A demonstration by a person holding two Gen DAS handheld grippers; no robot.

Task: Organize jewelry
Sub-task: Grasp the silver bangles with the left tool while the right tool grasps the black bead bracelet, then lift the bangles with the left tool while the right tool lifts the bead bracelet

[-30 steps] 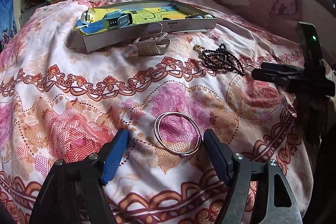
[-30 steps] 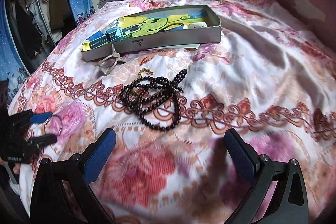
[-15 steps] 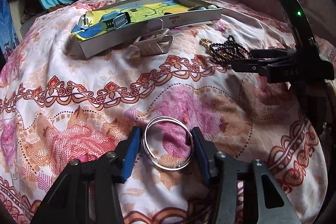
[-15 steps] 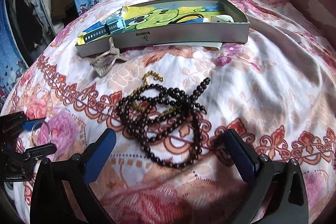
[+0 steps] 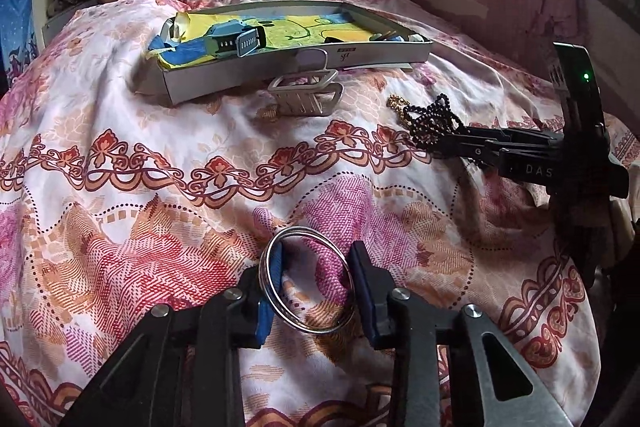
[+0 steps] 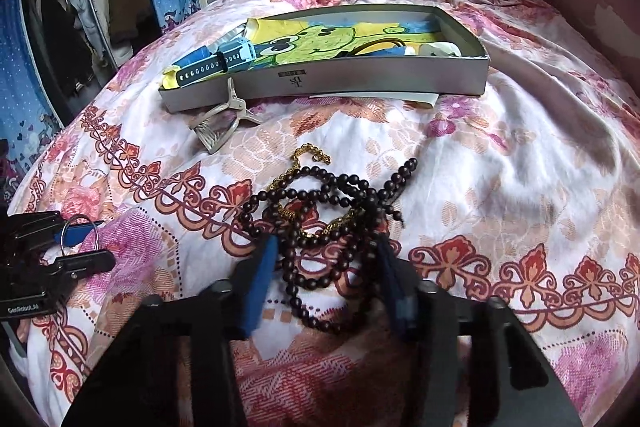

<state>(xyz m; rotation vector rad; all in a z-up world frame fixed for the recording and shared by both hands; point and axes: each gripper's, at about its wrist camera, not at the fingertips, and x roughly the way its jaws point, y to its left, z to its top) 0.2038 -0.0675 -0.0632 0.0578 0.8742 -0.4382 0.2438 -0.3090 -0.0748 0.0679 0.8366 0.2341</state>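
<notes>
My left gripper (image 5: pixel 316 259) is shut on the silver bangles (image 5: pixel 306 325), which stand tilted up off the bedspread between the blue pads; they also show in the right wrist view (image 6: pixel 82 233). My right gripper (image 6: pixel 326 259) has narrowed around a tangle of dark bead necklace (image 6: pixel 320 215) and gold chain (image 6: pixel 308 153) lying on the bedspread; the pads sit at its sides, and a firm grip is not evident. In the left wrist view the beads (image 5: pixel 430 117) lie at the right gripper's tip. The grey jewelry box (image 6: pixel 360 79) stands beyond.
A blue watch (image 6: pixel 218 61) and small items lie in the box (image 5: pixel 304 67) on a yellow cartoon liner. A clear hair clip (image 6: pixel 218 125) lies before the box, also seen from the left (image 5: pixel 306 93). Wall and window stand right, hanging clothes left.
My left gripper closed on the bangles and tipped them up. My right gripper moved forward over the beads and its jaws narrowed around them.
</notes>
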